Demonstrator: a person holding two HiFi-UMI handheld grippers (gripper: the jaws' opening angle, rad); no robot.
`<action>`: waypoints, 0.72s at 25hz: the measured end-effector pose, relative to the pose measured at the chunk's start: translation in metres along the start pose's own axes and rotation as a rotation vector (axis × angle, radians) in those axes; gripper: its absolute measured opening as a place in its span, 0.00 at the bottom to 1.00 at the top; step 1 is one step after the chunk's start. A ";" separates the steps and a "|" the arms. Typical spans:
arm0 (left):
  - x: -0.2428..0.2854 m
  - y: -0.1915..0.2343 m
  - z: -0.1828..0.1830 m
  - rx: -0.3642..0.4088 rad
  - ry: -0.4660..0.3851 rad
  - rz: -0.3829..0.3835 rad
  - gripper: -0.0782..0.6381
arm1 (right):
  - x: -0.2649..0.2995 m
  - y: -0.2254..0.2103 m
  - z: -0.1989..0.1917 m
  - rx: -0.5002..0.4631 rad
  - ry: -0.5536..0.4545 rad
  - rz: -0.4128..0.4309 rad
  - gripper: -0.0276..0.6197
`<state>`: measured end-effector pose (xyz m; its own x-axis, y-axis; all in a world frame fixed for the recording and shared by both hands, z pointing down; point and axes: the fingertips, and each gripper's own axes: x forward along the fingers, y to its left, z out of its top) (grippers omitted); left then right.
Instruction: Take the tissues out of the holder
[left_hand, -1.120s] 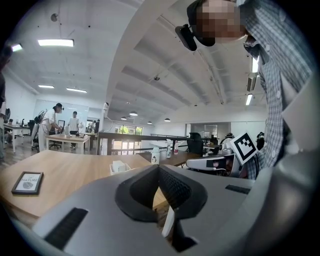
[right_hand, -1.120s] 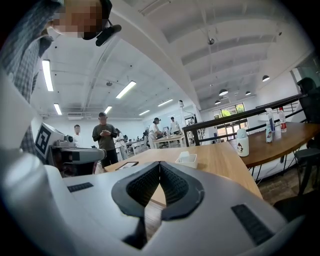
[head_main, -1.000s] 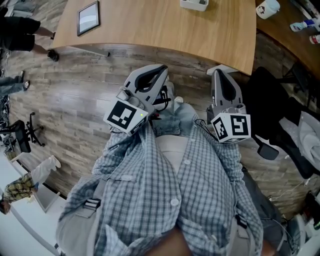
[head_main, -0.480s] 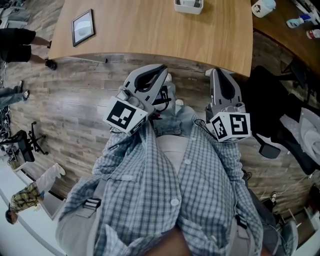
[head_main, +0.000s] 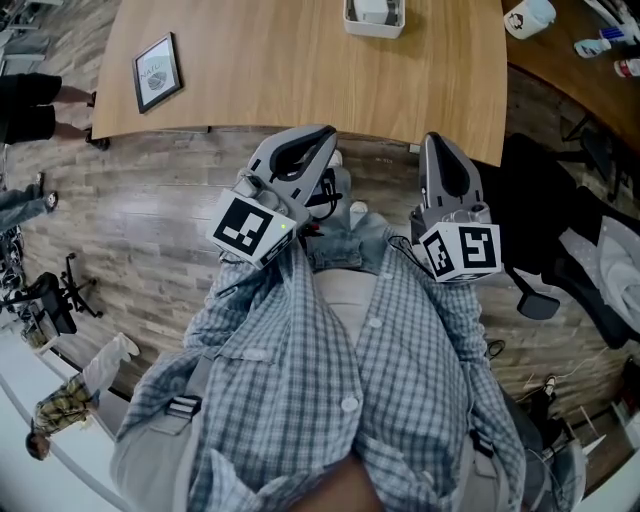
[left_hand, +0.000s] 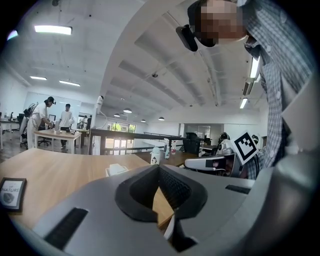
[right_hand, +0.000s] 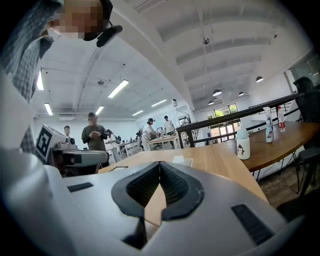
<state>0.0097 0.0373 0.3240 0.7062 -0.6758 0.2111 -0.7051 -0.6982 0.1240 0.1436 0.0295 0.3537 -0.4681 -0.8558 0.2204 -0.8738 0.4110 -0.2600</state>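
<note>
My left tongs (head_main: 322, 140) clenched, tips together, nothing between. Right tongs (head_main: 436, 142) clenched too, empty. Both held close to my shirt (head_main: 340, 380), over floor, just short of table's (head_main: 300, 80) near edge. Tissue holder (head_main: 373, 29), tissues (head_main: 372, 8) inside, at table's far edge, well apart from both. Framed picture (head_main: 156, 75) by left edge.

Tissue holder (head_main: 373, 14): cut off by the head view's top edge, contents too small to make out. In the left gripper view its lower part is hidden behind the left gripper (left_hand: 159, 166). Framed sign (head_main: 157, 72): print too small to read; White bottle (head_main: 528, 15) at top right also runs into the edge.
</note>
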 end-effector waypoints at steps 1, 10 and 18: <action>0.002 0.004 0.001 -0.001 0.001 -0.001 0.12 | 0.004 0.000 0.001 0.002 0.001 -0.002 0.06; 0.017 0.048 0.013 -0.002 -0.002 -0.019 0.12 | 0.046 0.002 0.012 0.000 0.004 -0.021 0.06; 0.032 0.083 0.024 0.004 -0.020 -0.058 0.12 | 0.078 0.005 0.024 -0.012 -0.001 -0.055 0.06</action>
<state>-0.0250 -0.0482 0.3176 0.7469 -0.6388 0.1845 -0.6629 -0.7369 0.1320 0.1061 -0.0423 0.3470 -0.4189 -0.8775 0.2334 -0.8998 0.3667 -0.2364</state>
